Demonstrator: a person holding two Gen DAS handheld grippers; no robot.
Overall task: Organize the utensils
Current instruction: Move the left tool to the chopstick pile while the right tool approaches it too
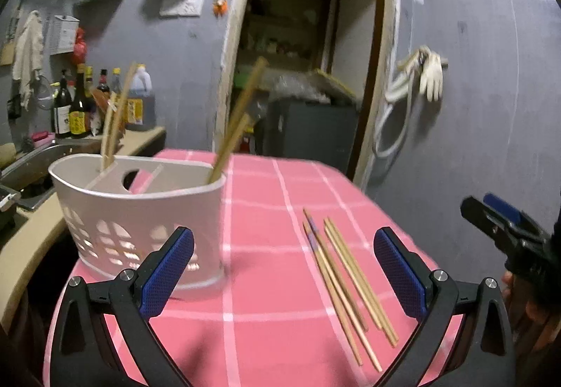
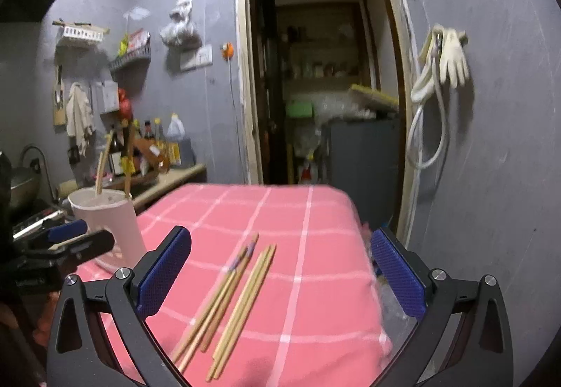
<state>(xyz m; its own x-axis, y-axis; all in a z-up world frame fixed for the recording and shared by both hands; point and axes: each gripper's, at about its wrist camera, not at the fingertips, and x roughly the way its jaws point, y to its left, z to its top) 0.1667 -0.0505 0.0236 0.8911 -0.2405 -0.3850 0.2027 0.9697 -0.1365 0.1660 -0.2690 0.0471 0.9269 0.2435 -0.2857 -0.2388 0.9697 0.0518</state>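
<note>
Left claw (image 1: 284, 267) tilted slightly down, fingers spread wide and empty, beside the white holder (image 1: 140, 211), right claw (image 2: 280, 271) likewise agape over loose chopsticks (image 2: 231, 302), pink-checked surface (image 2: 315, 218)

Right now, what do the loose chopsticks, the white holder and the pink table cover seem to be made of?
Loose chopsticks: probably bamboo or wood, pale tan and matt; two carry purple-blue bands near one end.
White holder: likely moulded plastic, smooth, with cut-out holes low in its wall.
Pink table cover: looks like woven cloth with white check lines, draping softly over the edge.
</note>
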